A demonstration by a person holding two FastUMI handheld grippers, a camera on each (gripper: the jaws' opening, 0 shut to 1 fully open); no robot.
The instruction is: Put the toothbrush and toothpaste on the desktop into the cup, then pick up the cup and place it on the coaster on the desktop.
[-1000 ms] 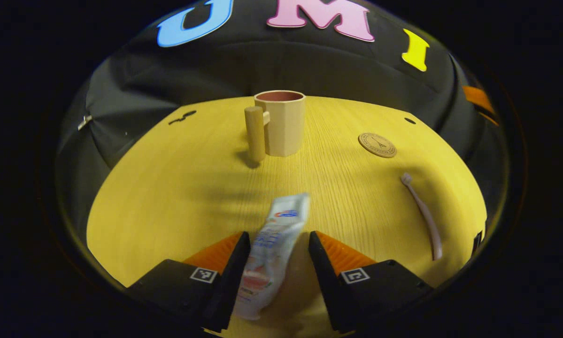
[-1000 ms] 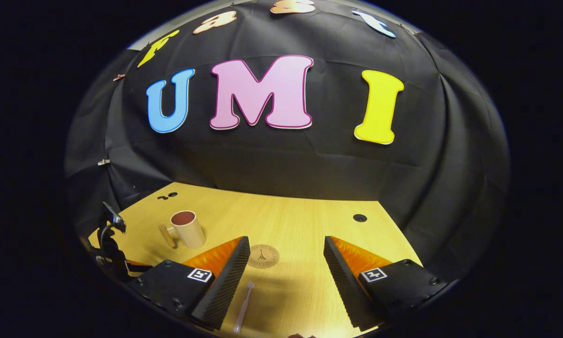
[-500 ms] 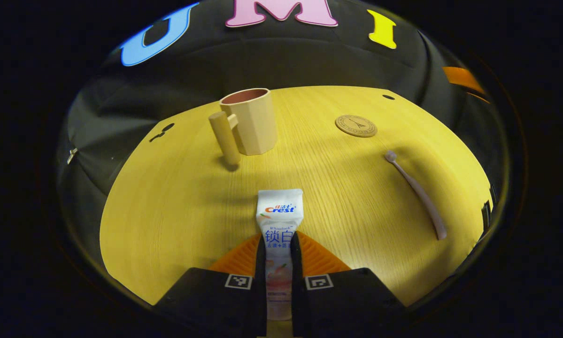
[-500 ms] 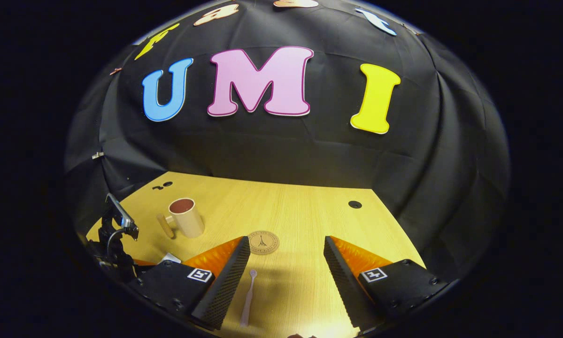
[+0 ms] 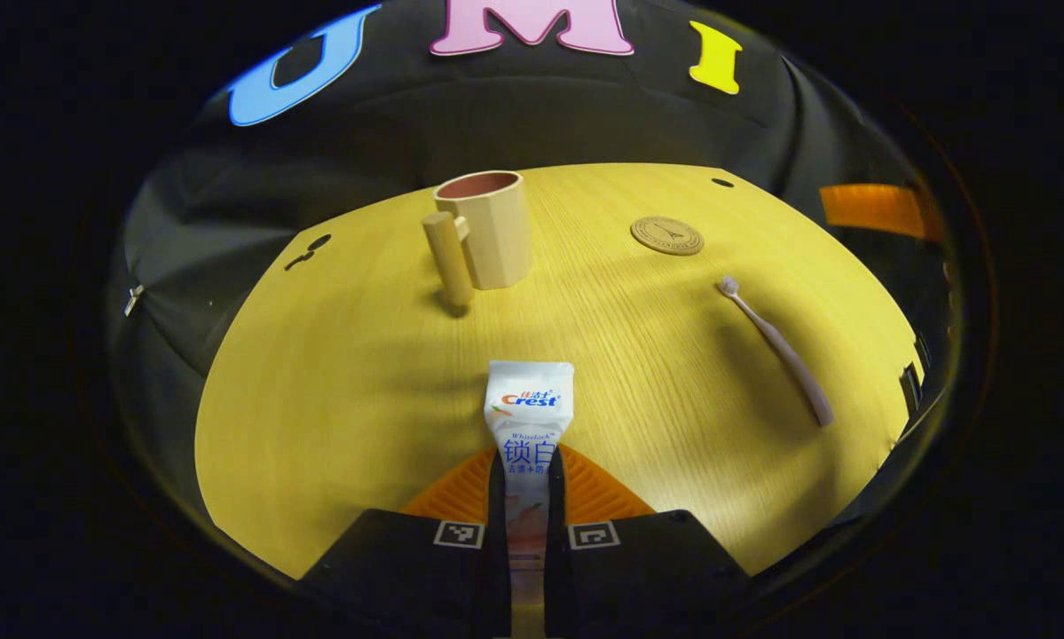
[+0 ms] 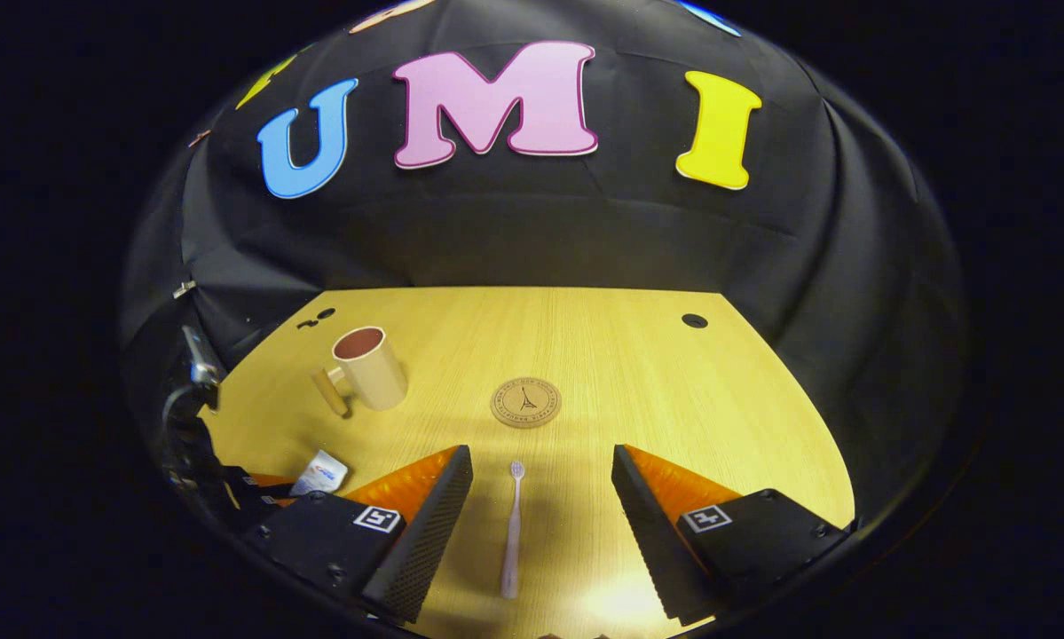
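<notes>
Down at the bottom centre of the left gripper view, the left gripper (image 5: 526, 497) had its jaws clamped on the toothpaste (image 5: 528, 417), both fingers pressing the tube's lower part while its flat, crimped end stuck forward toward the middle of the frame. Beyond it, in the upper centre, the cup (image 5: 487, 229) stood upright on the desk (image 5: 336, 390), its handle turned toward the lower left. To the upper right lay the round coaster (image 5: 667, 235), and below that, at the right of the frame, the toothbrush (image 5: 776, 348) lay flat on the desk with its head pointing up and left, well apart from the cup.

In the right gripper view, the right gripper (image 6: 540, 524) sat at the bottom with its jaws wide apart, holding nothing. The toothbrush (image 6: 513, 528) lay on the desk (image 6: 673, 399) between the two fingers, nearer the left one, its head toward the coaster (image 6: 525, 402) just above it at mid-frame. The cup (image 6: 370, 367) stood at the left. At the lower left edge, the end of the toothpaste (image 6: 320, 473) showed, with the left gripper (image 6: 230, 484) behind it.
</notes>
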